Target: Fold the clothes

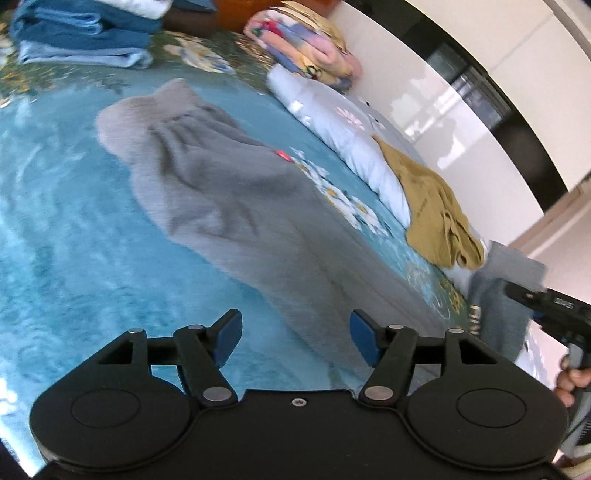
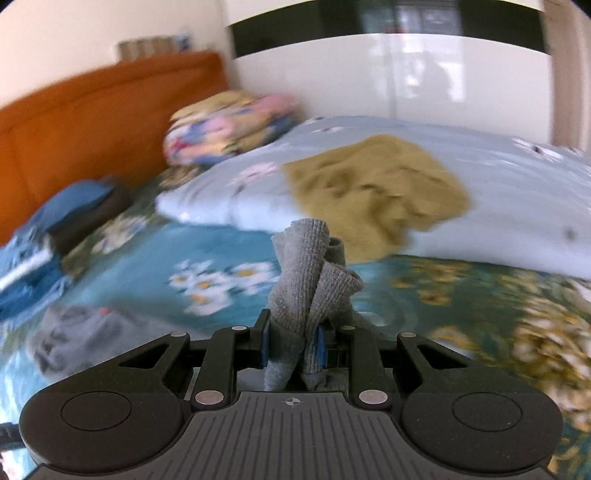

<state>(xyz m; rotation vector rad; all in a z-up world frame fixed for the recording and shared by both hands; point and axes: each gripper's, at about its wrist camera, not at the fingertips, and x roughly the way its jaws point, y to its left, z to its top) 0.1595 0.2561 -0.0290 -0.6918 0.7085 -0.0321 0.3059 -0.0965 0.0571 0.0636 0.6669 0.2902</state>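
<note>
A grey knitted garment (image 1: 236, 192) lies stretched across the teal floral bedspread (image 1: 66, 229). My left gripper (image 1: 295, 338) is open and empty, hovering over the garment's near part. My right gripper (image 2: 293, 345) is shut on a bunched end of the grey garment (image 2: 310, 280), which sticks up between the fingers. The right gripper also shows at the right edge of the left wrist view (image 1: 554, 310), holding the garment's end lifted. The rest of the garment trails to the lower left in the right wrist view (image 2: 74, 336).
An olive-yellow garment (image 1: 432, 206) lies crumpled on a pale blue quilt (image 1: 351, 125); it also shows in the right wrist view (image 2: 376, 184). Folded blue clothes (image 1: 81, 33) and a colourful folded blanket (image 1: 303, 40) sit by the orange headboard (image 2: 92, 110). A white wardrobe (image 1: 461, 122) stands beyond the bed.
</note>
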